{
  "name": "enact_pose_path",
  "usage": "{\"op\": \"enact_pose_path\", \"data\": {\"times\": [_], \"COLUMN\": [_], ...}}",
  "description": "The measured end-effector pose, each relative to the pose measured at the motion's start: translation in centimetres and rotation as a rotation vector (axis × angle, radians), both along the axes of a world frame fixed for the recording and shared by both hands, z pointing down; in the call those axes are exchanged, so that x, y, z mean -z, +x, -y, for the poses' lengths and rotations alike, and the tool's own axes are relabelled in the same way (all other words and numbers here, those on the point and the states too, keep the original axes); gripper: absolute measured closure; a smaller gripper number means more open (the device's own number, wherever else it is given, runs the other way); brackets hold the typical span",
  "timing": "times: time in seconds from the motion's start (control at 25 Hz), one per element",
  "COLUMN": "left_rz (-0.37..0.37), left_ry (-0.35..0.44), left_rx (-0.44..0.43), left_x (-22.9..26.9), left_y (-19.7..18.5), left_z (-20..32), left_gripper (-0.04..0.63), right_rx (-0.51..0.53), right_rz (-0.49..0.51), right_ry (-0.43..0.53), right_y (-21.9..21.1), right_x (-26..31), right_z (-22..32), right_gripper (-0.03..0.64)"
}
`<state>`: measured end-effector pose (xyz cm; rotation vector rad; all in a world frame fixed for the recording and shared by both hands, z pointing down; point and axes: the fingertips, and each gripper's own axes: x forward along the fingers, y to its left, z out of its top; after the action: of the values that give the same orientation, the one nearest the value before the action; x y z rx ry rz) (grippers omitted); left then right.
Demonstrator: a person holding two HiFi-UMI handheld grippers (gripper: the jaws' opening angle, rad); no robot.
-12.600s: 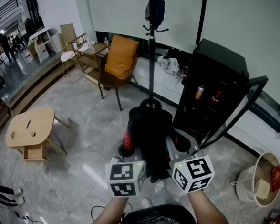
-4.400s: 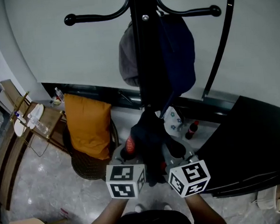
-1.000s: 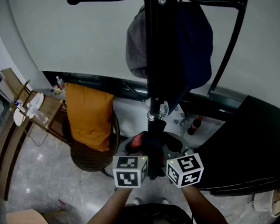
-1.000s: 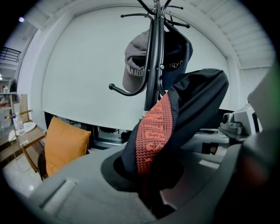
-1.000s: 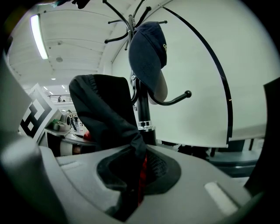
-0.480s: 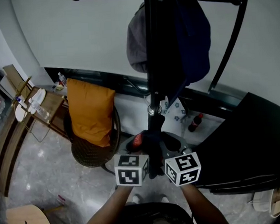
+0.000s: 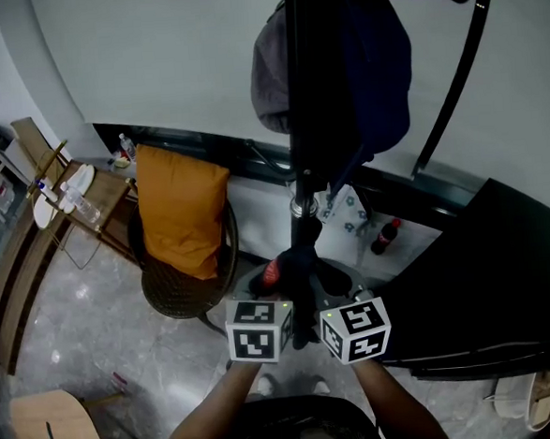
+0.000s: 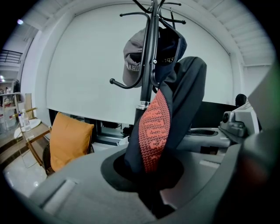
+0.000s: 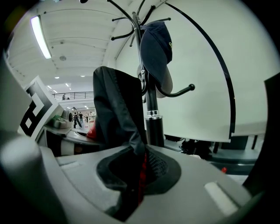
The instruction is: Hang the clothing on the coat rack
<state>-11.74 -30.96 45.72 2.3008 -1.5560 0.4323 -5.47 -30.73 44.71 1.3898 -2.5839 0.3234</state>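
Observation:
A dark garment (image 7: 298, 276) with a red knitted band (image 8: 155, 127) hangs bunched between both grippers, close in front of the black coat rack pole (image 7: 298, 118). My left gripper (image 8: 151, 179) is shut on the fabric beside the red band. The right gripper (image 9: 135, 175) is shut on a dark fold of the garment (image 9: 118, 109), with red showing between the jaws. In the head view the left gripper (image 7: 278, 287) and right gripper (image 7: 331, 287) sit side by side below the rack. A grey cap (image 7: 269, 73) and a navy cap (image 7: 378, 75) hang on the rack's hooks.
A chair with an orange cushion (image 7: 183, 225) stands left of the rack. A black cabinet (image 7: 491, 283) is on the right, and a curved black rod (image 7: 458, 79) rises beside it. A side table (image 7: 104, 193) with bottles stands at the far left, a wooden table (image 7: 51, 436) at the lower left.
Since the oldest frame I have come from across the room right up to the rack. In the last second both grippers drew slightly closer together and the view shifted a little; the grip is unchanged.

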Motion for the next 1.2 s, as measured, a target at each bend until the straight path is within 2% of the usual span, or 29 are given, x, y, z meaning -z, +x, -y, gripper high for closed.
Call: {"op": "enact_pose_path", "data": {"times": [0.72,1.2], "left_rz": [0.0,0.012], "left_ry": [-0.018,-0.005], "left_rx": [0.037,0.032], "left_x": [-0.6,-0.4], "left_y": [0.8,1.2], "left_z": [-1.9,-2.9], "left_gripper": [0.569,0.555], "right_rx": [0.052,0.085], "right_rz": [-0.048,-0.022], "right_ry": [0.01,-0.018], "right_y": [-0.4,-0.7], "right_x": [-0.5,-0.5], "right_z": [-2.0,-2.9], "right_gripper": [0.58,0.561]}}
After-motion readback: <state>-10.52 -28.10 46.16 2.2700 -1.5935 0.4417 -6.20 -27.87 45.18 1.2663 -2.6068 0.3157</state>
